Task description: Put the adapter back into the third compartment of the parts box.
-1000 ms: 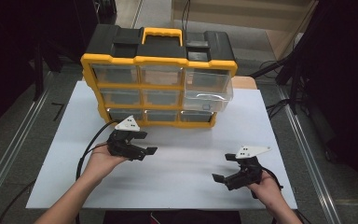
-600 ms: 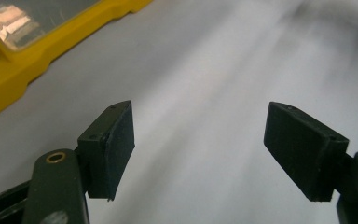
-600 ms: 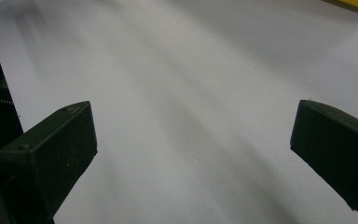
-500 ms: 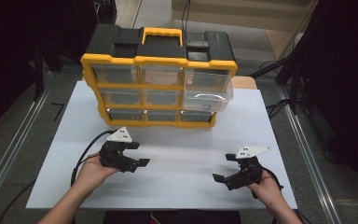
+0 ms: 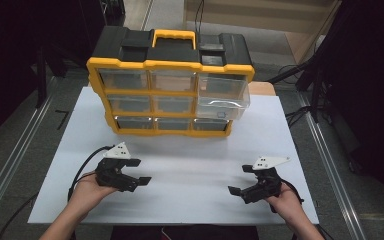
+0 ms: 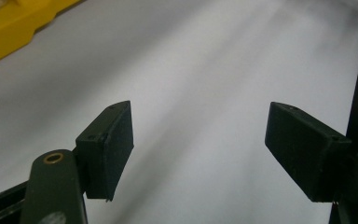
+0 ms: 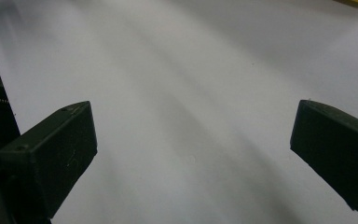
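Observation:
A yellow and black drawer organizer [image 5: 170,65] stands upright at the back of the white tabletop [image 5: 190,150]. One clear drawer [image 5: 223,102] on its right side is pulled out; I cannot make out anything inside it. My left gripper [image 5: 139,171] rests low over the front left of the table, well short of the organizer. Its jaws have just been opening and stand open [image 6: 198,135] with nothing between them. My right gripper [image 5: 239,179] sits at the front right, open [image 7: 193,144] over bare white surface.
A corner of the yellow organizer [image 6: 9,32] shows at the upper left of the left gripper view. Black cables [image 5: 82,167] trail from the left gripper across the table. Metal rails [image 5: 15,160] run along both sides of the table.
My left hand has drawn back from the organizer's base toward the near edge of the table and sunk a little. The right hand has kept still.

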### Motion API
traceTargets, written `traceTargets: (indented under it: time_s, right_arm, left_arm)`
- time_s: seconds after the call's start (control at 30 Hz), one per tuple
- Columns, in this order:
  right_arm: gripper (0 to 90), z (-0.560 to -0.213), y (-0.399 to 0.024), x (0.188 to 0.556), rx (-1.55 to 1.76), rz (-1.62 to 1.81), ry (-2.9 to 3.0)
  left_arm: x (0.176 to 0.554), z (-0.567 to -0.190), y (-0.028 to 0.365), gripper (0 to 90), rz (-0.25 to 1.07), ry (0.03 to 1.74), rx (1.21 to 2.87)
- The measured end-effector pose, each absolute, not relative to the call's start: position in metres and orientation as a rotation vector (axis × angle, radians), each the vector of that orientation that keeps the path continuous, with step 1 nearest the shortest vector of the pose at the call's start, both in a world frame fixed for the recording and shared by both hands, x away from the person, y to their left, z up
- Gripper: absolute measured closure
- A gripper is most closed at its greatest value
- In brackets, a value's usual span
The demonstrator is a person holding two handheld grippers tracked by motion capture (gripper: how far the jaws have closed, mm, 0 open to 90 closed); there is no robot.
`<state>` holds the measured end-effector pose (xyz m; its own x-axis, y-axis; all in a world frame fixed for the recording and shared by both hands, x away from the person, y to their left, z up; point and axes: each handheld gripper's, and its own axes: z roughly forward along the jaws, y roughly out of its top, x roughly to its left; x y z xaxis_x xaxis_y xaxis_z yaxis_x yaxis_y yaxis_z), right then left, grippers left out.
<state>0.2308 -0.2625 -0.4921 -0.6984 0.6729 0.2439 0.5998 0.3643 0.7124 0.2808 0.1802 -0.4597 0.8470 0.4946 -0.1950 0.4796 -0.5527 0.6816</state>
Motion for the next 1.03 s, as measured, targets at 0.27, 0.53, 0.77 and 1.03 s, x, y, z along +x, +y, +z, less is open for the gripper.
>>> traceTargets:
  time_s: [0.27,0.53,0.77,1.03]
  right_arm:
    - [0.0,-0.493,-0.263,0.231,1.183,1.244,2.520]
    - [0.0,-0.494,-0.263,0.232,1.180,1.238,2.524]
    - [0.0,-0.494,-0.263,0.231,1.181,1.236,2.527]
    - [0.0,-0.495,-0.263,0.232,1.181,1.227,2.532]
  left_arm:
    - [0.273,-0.460,0.200,24.1,0.037,0.745,2.242]
    - [0.271,-0.464,0.215,24.2,0.051,0.782,2.240]
    - [0.271,-0.466,0.216,24.2,0.050,0.783,2.252]
    - [0.274,-0.469,0.217,19.3,0.071,0.807,2.259]
